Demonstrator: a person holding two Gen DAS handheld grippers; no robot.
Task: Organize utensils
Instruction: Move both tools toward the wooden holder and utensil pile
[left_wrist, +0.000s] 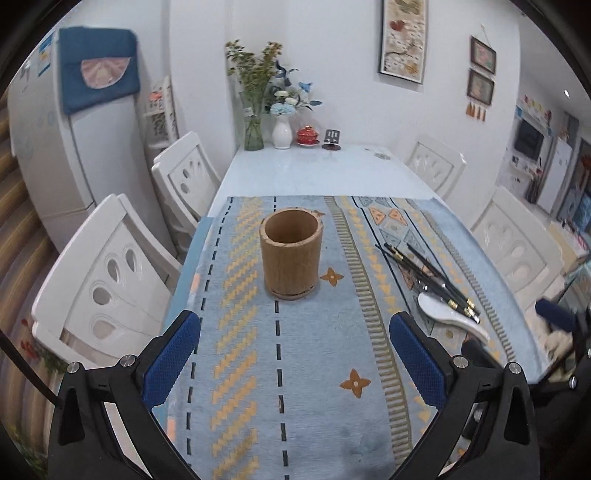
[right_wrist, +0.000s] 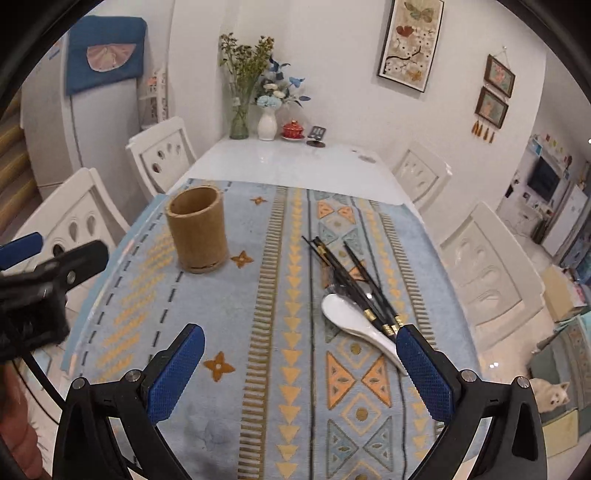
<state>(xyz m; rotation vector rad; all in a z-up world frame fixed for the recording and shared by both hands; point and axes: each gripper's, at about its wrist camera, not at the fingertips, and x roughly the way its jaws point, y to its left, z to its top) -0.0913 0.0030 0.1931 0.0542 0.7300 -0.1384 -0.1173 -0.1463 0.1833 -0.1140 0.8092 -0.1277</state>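
Right wrist only: white dog (right_wrist: 552, 395).

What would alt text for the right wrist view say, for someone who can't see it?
An open blue-padded claw hovers over a patterned cloth, near black chopsticks lying across a white spoon. An empty wooden cup stands farther left; the other claw shows at the left edge.

A matt, rough-looking wooden holder (left_wrist: 290, 254) stands on woven cloth (left_wrist: 295, 369), beside a glossy white ceramic-looking spoon (right_wrist: 360, 326) and smooth black chopsticks (right_wrist: 354, 284) with shiny gold bands.
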